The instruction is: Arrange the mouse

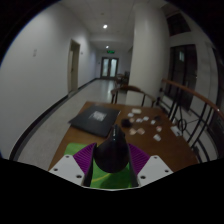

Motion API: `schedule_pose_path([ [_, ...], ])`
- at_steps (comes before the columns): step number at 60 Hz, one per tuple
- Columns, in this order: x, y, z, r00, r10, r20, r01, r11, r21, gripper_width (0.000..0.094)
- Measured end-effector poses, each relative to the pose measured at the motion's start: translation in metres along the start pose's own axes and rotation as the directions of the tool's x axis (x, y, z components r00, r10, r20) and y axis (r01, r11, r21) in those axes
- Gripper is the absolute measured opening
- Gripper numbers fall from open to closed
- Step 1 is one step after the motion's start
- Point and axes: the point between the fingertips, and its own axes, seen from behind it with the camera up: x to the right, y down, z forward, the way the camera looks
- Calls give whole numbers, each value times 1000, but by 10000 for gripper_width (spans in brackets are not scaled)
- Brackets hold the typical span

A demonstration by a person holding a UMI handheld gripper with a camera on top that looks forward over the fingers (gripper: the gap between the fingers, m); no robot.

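A black computer mouse (112, 152) sits between my gripper's (112, 165) two fingers, held up above a wooden table (85, 140). Both purple pads (84, 160) press on its sides. The mouse's narrow end points forward over the table. A dark mouse mat (97, 119) lies on the table beyond the fingers, to the left. A green surface shows below the mouse between the fingers.
Several small white items (142, 122) lie scattered on the table's far right. A railing (185, 105) runs along the right. A long corridor with doors (108, 67) stretches ahead; the table's left edge borders the open floor (50, 125).
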Motion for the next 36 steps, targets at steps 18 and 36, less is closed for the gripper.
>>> schedule_pose_path([
  [18, -53, 101, 29, 989, -142, 50, 146, 983, -113, 538],
  [36, -48, 103, 26, 990, -138, 25, 140, 980, -141, 746],
])
